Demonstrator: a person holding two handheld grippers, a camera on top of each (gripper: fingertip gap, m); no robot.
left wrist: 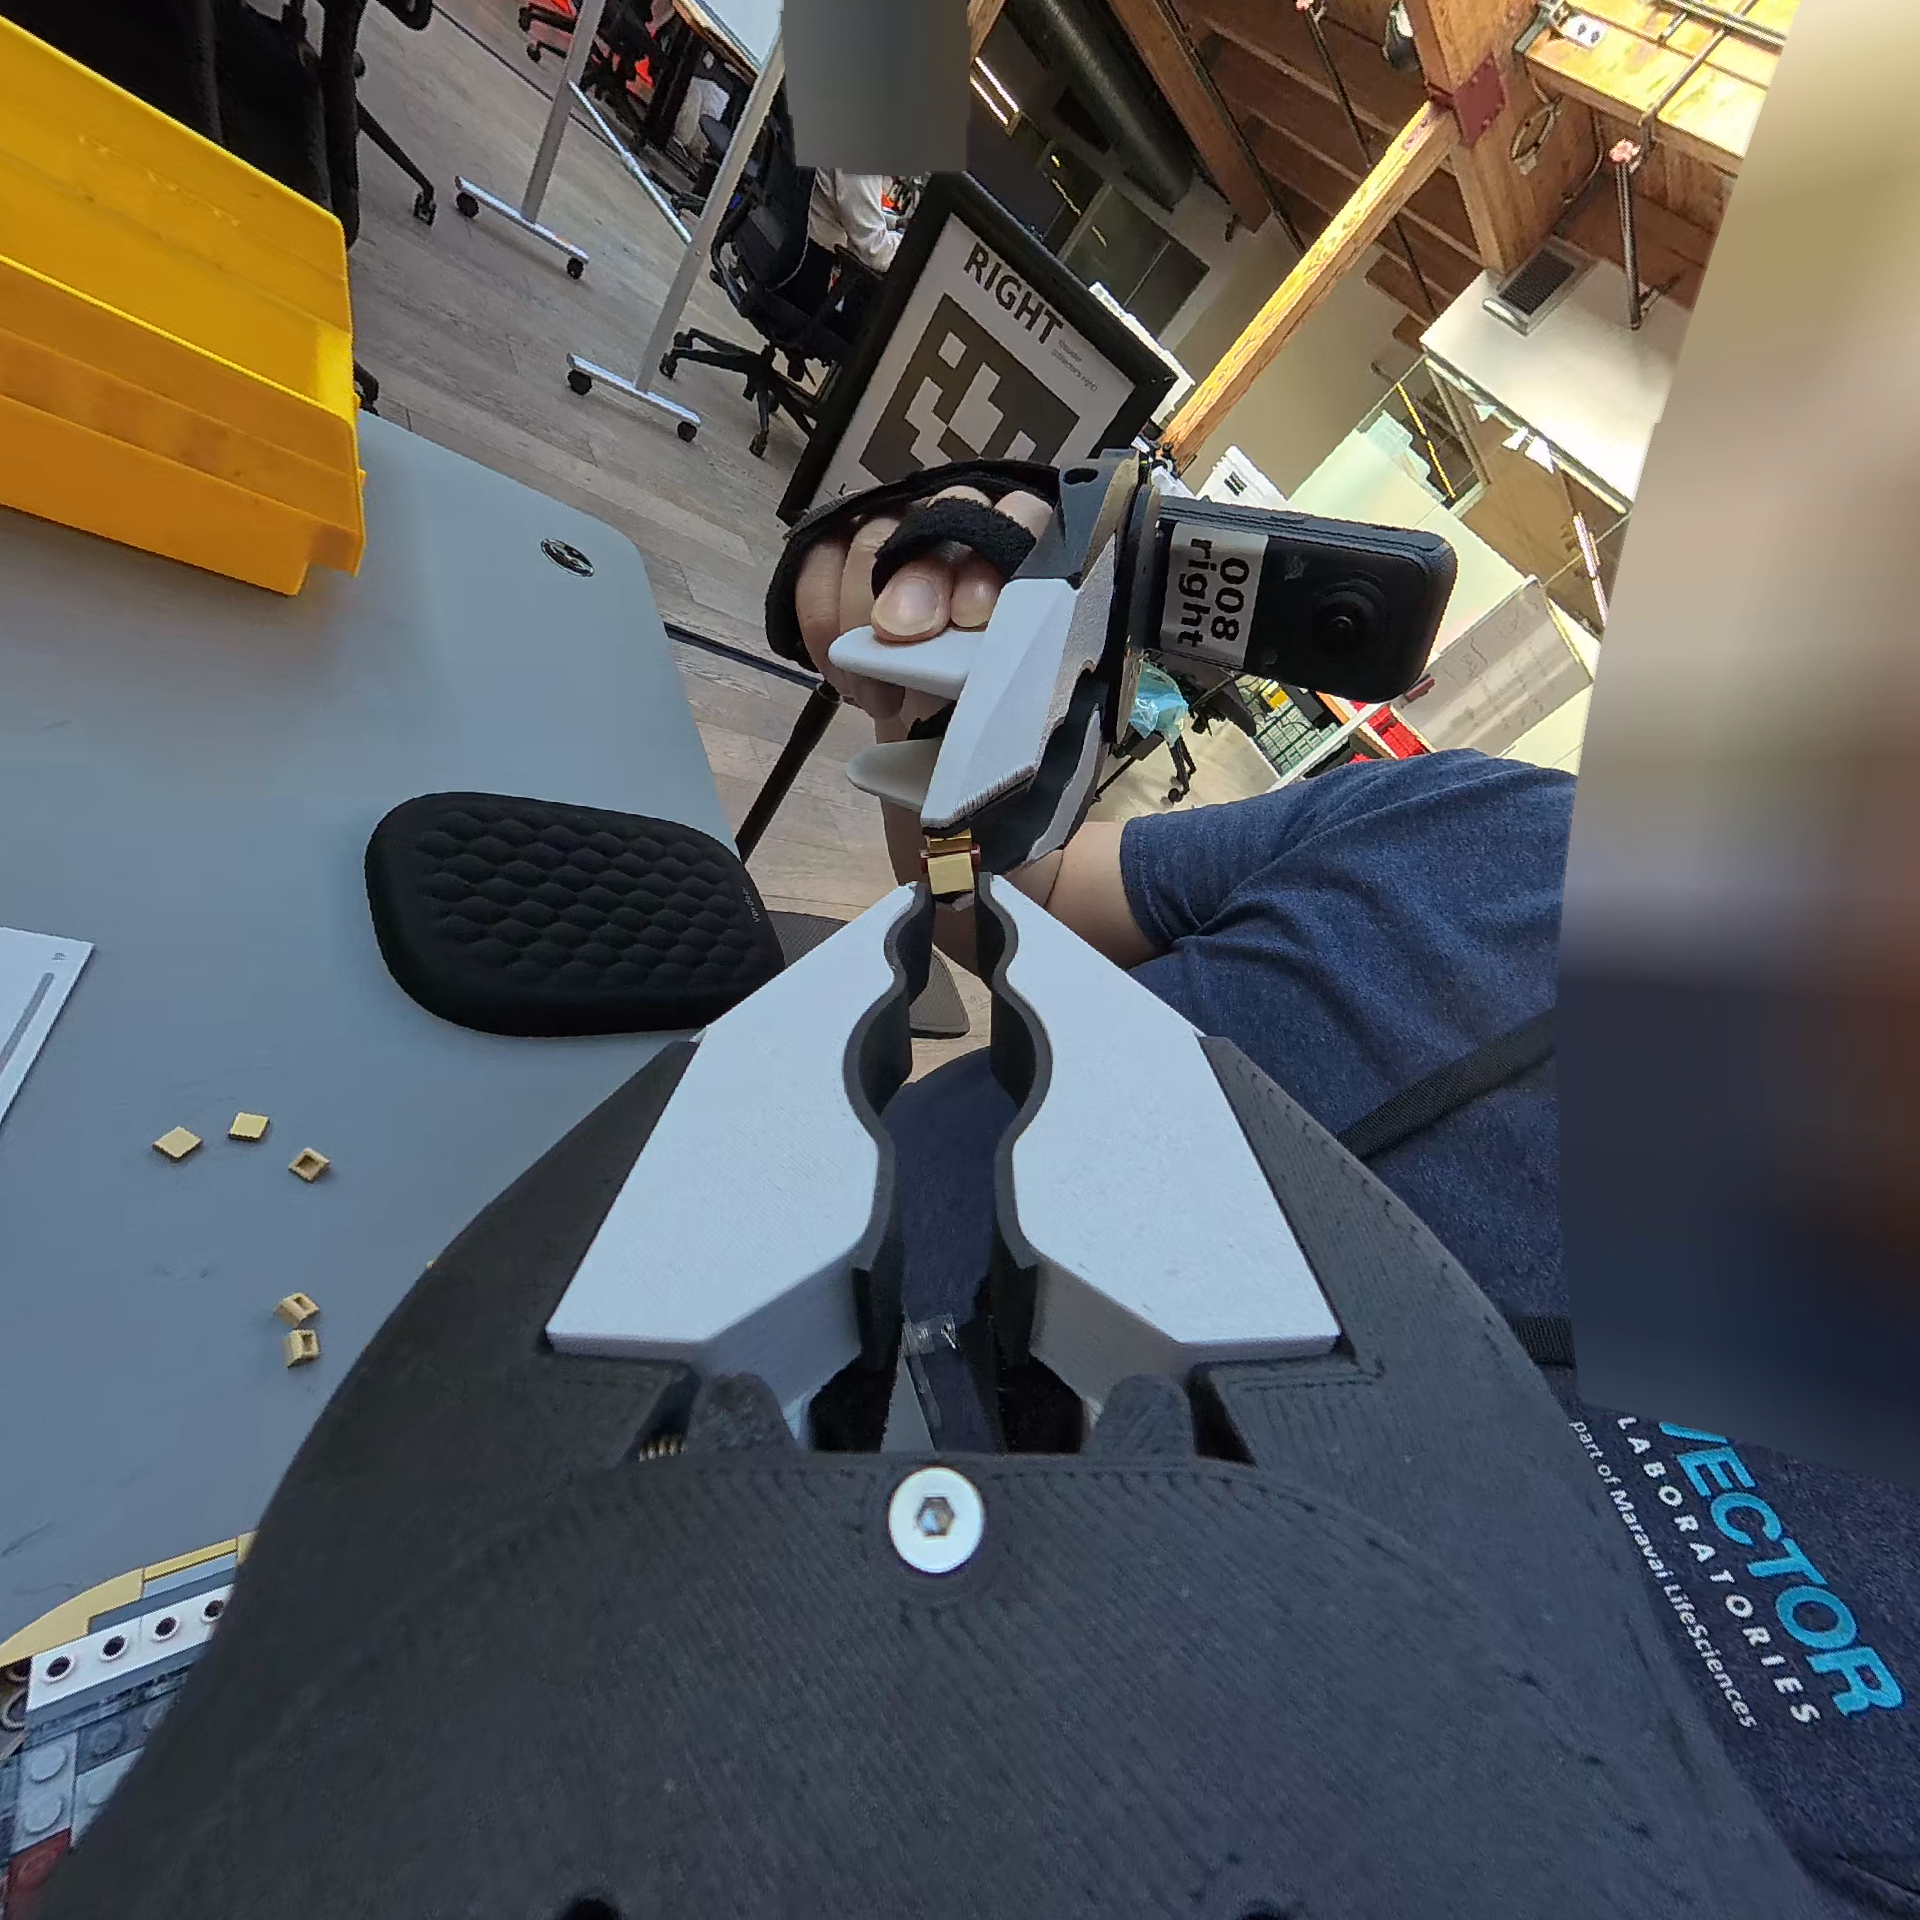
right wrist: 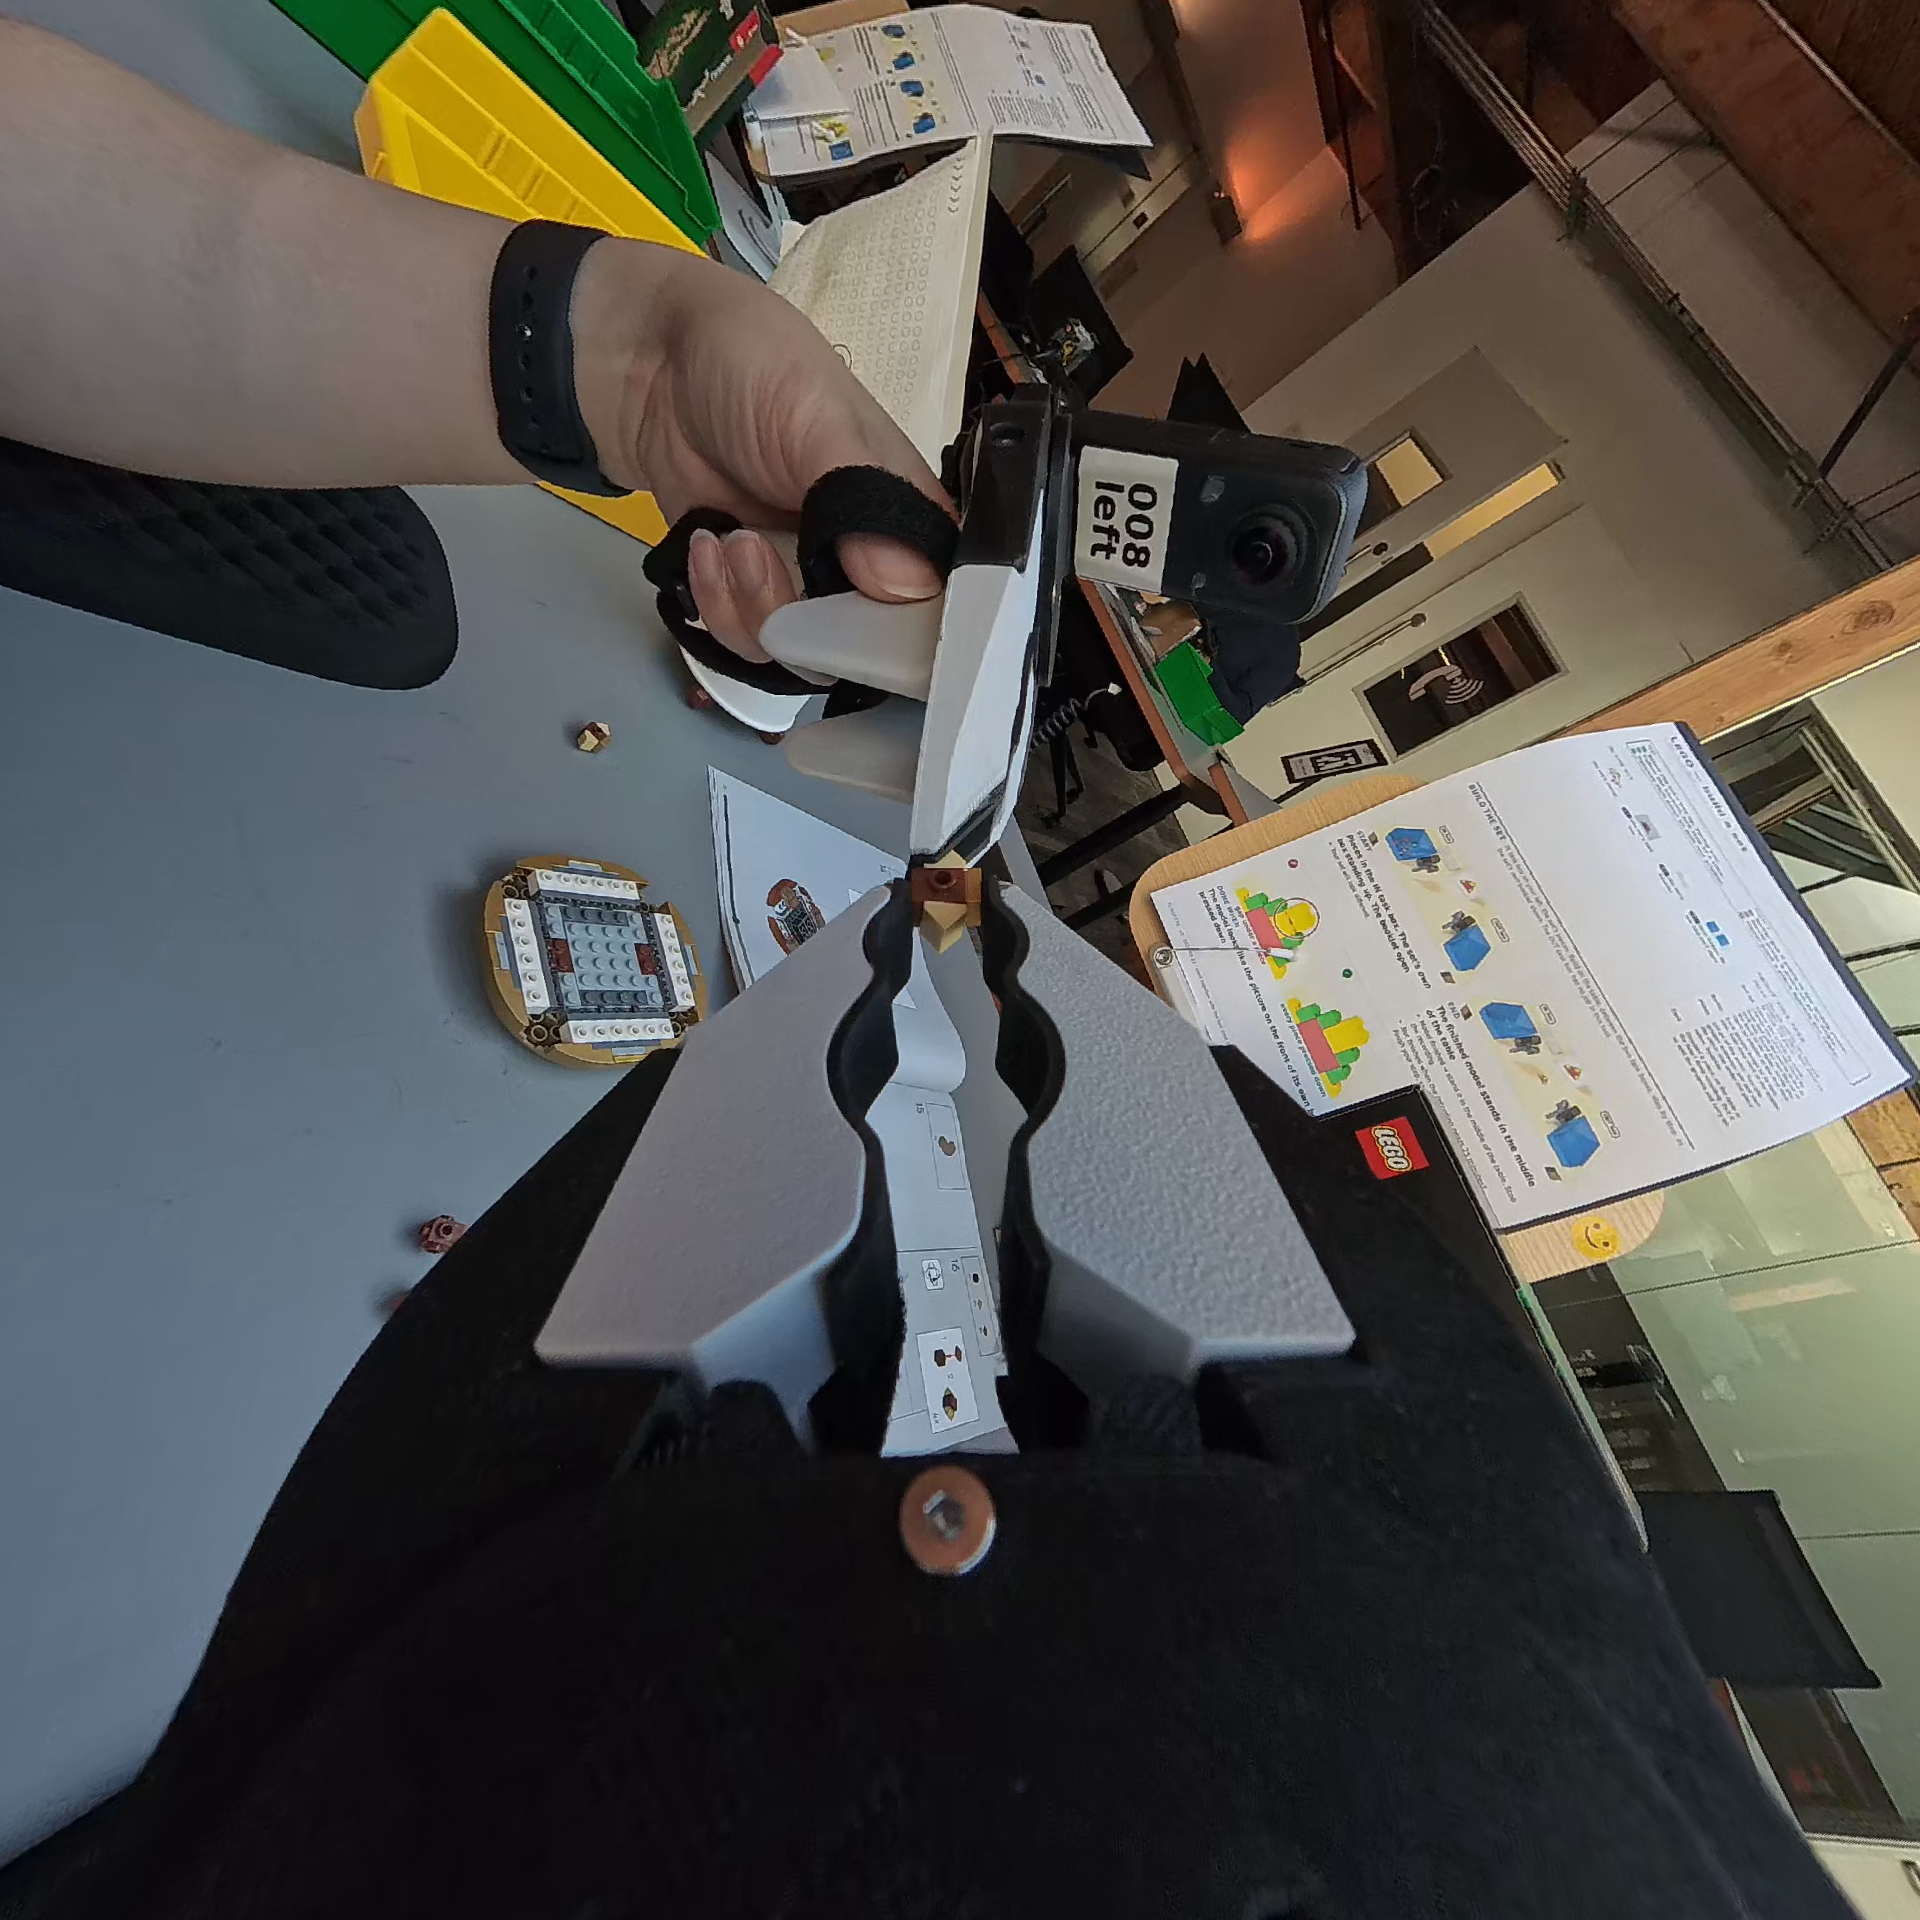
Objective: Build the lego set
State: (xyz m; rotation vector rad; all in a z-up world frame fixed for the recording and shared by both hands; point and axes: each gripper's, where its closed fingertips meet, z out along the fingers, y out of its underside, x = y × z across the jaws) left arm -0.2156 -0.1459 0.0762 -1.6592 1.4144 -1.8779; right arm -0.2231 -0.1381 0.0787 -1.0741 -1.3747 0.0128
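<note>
Both grippers meet tip-to-tip above round base [right wrist: 592,961]: left gripper [left wrist: 948,902] and right gripper [right wrist: 943,902] pinch tan-brown piece [right wrist: 943,906] to press it together.

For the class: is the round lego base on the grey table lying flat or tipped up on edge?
Flat. The round lego base lies studs-up on the grey table, its full top face showing; neither hand-held gripper touches it.
</note>
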